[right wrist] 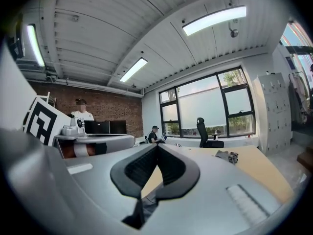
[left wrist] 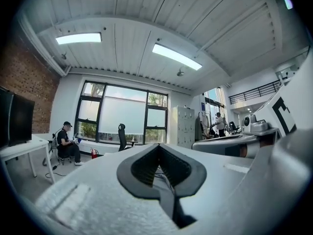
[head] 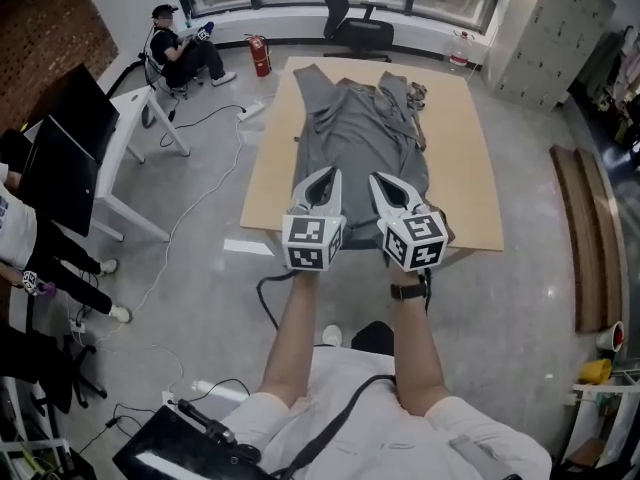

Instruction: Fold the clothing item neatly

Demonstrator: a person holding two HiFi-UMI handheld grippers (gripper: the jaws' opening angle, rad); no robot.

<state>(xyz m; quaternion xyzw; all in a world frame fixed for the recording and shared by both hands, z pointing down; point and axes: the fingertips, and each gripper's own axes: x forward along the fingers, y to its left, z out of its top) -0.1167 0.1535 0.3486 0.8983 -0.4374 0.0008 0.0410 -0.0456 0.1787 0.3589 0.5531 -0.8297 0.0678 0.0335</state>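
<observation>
Office floor, tan table [head: 275,173], grey garment [head: 360,133] spread flat lengthwise along its middle. Side by side over the garment's near end, left gripper [head: 329,174] and right gripper [head: 379,179], both with jaws closed tip to tip

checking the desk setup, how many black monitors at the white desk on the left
2: first monitor at the window end of the white desk, second monitor beside it, nearer the left edge. Others may be hidden.
</observation>
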